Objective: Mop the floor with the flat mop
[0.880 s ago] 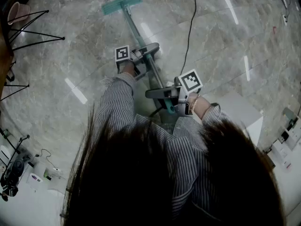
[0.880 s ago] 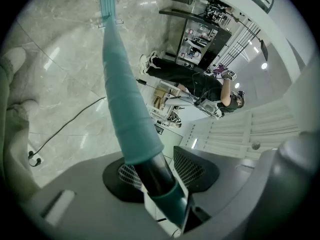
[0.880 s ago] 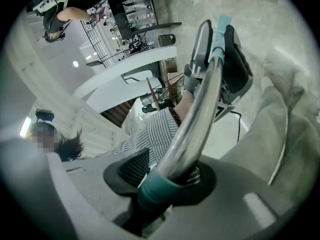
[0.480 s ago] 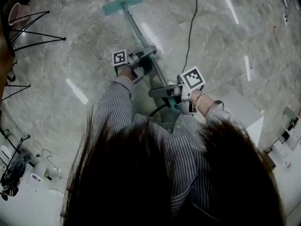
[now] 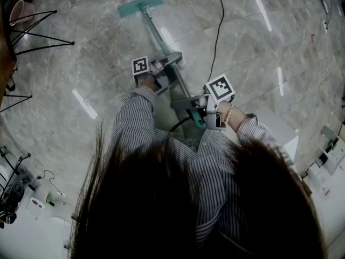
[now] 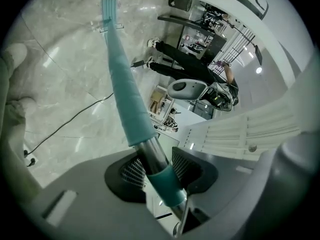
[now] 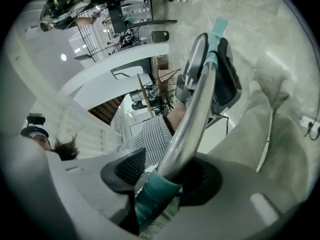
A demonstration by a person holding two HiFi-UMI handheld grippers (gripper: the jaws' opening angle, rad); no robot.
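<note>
Two grips are held on the mop handle [image 5: 156, 36]: left gripper [image 6: 157, 171] clamped lower, nearer the mop head [image 5: 140, 4] lying ahead, seemingly flat; right gripper [image 7: 165, 176] clamped at its top

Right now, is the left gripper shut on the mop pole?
Shut: the left gripper has its pads pressed against both sides of the mop pole.
</note>
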